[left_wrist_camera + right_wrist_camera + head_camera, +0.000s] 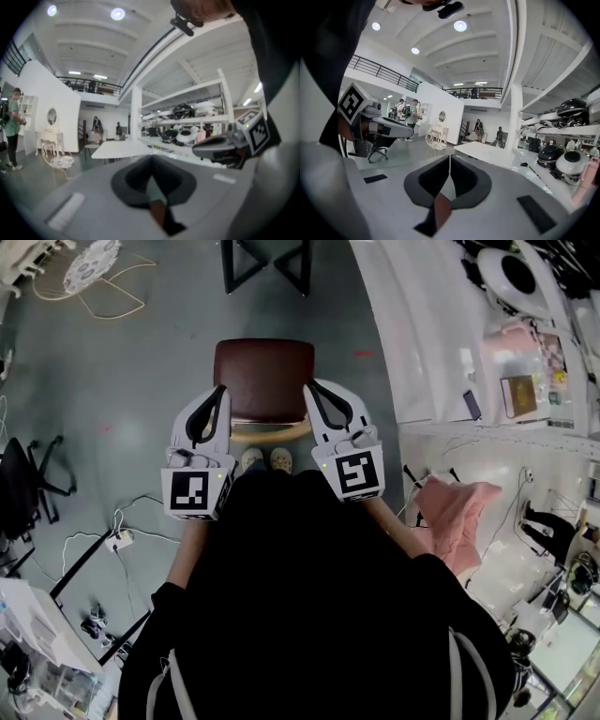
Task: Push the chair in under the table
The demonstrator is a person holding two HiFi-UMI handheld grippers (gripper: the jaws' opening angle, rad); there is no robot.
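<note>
A chair with a dark brown seat (262, 376) and a curved wooden back rail (274, 434) stands on the grey floor just ahead of me. My left gripper (221, 390) reaches along the seat's left edge, its jaws shut with nothing between them. My right gripper (309, 388) lies along the seat's right edge, also shut and empty. Whether either one touches the chair is unclear. A brown sliver of the chair (159, 213) shows beneath the left gripper (151, 159), and another sliver of the chair (440, 208) beneath the right gripper (449, 159). A long white table (412, 334) runs to the right.
A black frame (267, 263) stands on the floor beyond the chair. My shoes (267, 460) are right behind its back rail. A pink cloth (459, 507) lies at the right, a black office chair (23, 484) and floor cables (122, 540) at the left. People stand far off.
</note>
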